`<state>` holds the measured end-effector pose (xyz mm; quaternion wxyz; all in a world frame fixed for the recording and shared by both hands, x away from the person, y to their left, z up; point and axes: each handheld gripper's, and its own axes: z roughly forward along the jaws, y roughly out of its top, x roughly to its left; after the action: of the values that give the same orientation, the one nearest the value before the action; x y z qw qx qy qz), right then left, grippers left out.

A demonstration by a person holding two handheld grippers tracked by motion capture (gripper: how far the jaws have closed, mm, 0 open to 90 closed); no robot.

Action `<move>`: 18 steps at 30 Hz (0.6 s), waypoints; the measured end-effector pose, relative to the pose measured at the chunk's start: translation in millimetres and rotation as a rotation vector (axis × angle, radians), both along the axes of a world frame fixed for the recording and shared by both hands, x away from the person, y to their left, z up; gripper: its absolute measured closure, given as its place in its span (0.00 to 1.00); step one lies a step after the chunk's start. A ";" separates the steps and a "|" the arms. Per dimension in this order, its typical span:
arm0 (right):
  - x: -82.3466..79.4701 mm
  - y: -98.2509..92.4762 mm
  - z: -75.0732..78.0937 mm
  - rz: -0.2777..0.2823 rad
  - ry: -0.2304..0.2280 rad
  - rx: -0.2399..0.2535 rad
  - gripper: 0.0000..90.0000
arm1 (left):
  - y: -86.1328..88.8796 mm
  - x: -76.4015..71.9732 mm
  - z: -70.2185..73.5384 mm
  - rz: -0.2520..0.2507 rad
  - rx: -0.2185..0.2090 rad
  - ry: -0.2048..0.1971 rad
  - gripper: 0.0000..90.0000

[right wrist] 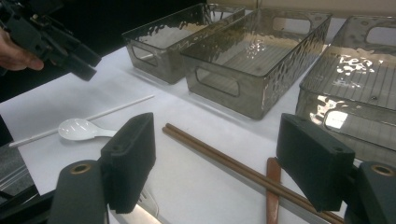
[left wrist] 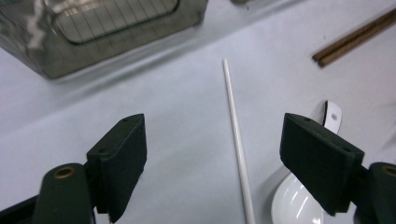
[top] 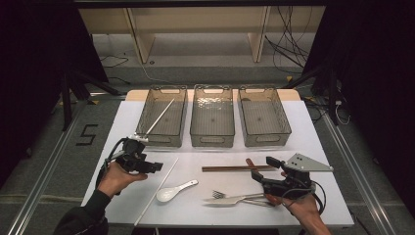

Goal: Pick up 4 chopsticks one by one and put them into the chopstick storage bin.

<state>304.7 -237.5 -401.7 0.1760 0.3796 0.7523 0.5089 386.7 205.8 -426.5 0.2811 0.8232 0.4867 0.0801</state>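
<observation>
On the white surface (top: 313,147) the left claw (top: 155,167) hangs with its jaws wide apart and nothing between them. In its own view the jaws straddle bare surface, with the white chopstick (left wrist: 238,140) lying between and beyond them, untouched. That chopstick (top: 157,190) runs from the near edge up toward the middle, just right of the left hand (top: 113,178). A second white chopstick (top: 159,117) leans in the left bin (top: 162,117), its lower end sticking out over the bin's near rim, close above the left claw.

Just right of the loose chopstick lies a white spoon (top: 173,191), bowl to the near left; in the left claw's view its bowl (left wrist: 292,205) sits partly behind the right-hand jaw. Further right, a pair of brown chopsticks (top: 237,168) lies crosswise, and a fork and knife (top: 232,198) lie near the front edge.

The right claw (top: 264,169) is also open and empty, held over the right end of the brown chopsticks (right wrist: 224,161), with a brown stick (right wrist: 272,186) crossing beneath them.

The middle bin (top: 212,116) and the right bin (top: 264,116) stand side by side at the far side.
</observation>
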 end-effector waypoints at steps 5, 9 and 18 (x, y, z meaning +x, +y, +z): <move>0.2 -0.1 -0.3 -0.001 0.001 -0.001 0.32 | -1.7 -4.6 -6.3 -0.004 0.035 0.033 0.25; 0.1 0.2 -0.2 -0.001 0.001 -0.001 0.32 | -4.1 -8.4 -9.1 -0.021 0.057 0.061 0.27; -0.1 0.1 -0.2 -0.001 0.000 -0.004 0.32 | -6.7 -12.7 -16.2 -0.048 0.093 0.112 0.32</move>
<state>304.6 -237.4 -401.9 0.1770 0.3798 0.7530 0.5073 374.1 199.1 -442.7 0.2166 0.8500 0.4776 0.0499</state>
